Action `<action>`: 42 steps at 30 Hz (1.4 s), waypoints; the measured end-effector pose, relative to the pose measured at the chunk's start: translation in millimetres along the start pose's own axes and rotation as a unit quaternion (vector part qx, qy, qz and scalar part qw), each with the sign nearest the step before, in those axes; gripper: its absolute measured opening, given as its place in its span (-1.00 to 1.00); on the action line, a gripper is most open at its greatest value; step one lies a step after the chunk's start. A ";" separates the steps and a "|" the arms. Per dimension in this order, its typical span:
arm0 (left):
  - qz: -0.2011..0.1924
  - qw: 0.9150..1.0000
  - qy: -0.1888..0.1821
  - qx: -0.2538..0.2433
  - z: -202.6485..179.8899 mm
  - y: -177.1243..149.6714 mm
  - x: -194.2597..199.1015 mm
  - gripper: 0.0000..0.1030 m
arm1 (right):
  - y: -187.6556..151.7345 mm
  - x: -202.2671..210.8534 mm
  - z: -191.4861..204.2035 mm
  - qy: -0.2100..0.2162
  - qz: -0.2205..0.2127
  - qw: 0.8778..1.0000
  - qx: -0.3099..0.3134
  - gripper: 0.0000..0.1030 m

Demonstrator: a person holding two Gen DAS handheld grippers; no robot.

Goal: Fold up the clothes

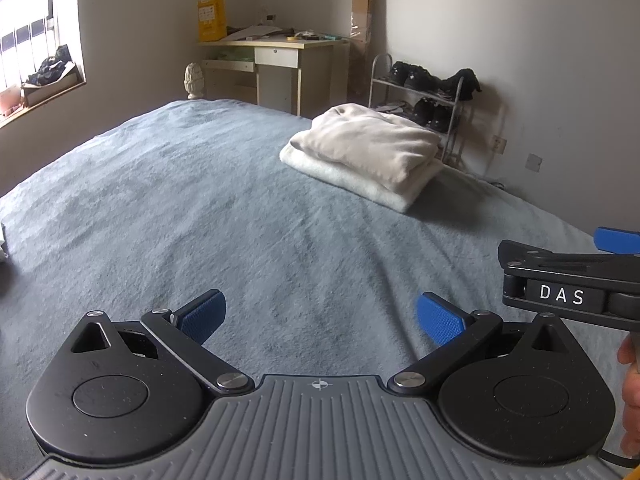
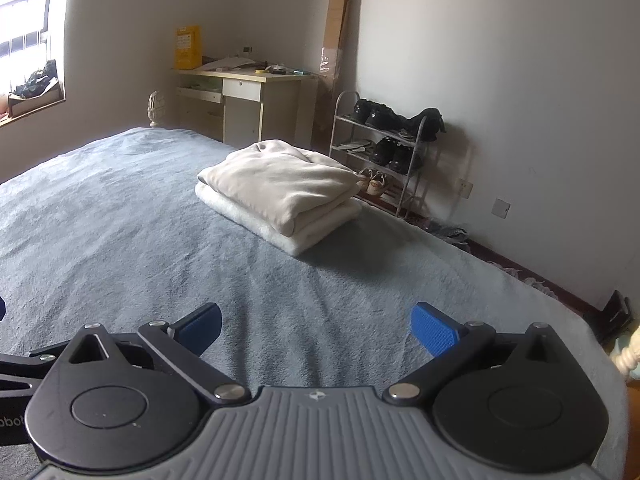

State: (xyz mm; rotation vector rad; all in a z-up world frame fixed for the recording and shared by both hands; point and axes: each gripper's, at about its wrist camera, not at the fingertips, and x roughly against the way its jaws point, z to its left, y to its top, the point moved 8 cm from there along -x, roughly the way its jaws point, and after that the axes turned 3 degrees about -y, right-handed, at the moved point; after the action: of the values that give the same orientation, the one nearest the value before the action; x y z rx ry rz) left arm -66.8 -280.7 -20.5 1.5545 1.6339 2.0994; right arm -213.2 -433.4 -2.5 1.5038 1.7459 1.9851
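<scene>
Two folded garments lie stacked on the far right part of the bed: a beige one [image 1: 372,144] [image 2: 280,182] on top of a white one [image 1: 360,180] [image 2: 288,228]. My left gripper [image 1: 320,318] hovers open over bare grey-blue bedspread [image 1: 180,200], well short of the stack, with nothing between its blue pads. My right gripper [image 2: 318,328] is also open and empty, above the bedspread [image 2: 120,220] and nearer the stack. In the left wrist view the right gripper's body [image 1: 572,284] shows at the right edge, held by a hand [image 1: 632,384].
Past the bed stand a pale wooden desk [image 1: 276,64] [image 2: 244,96] with a yellow box, a metal shoe rack [image 1: 424,100] [image 2: 384,148] by the right wall, and a window sill [image 1: 44,84] on the left. A white bedpost [image 2: 628,352] rises at the bed's right corner.
</scene>
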 end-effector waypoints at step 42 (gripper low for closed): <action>0.008 1.000 -0.012 -0.008 -11.0 -4.2 3.9 1.00 | 0.4 1.8 -8.0 -0.013 0.003 1.000 0.000 1.00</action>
State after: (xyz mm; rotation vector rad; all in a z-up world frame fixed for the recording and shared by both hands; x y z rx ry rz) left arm -78.6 -284.3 -20.3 1.5850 1.5984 2.0889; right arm -219.5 -438.1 0.1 1.5300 1.7340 1.9602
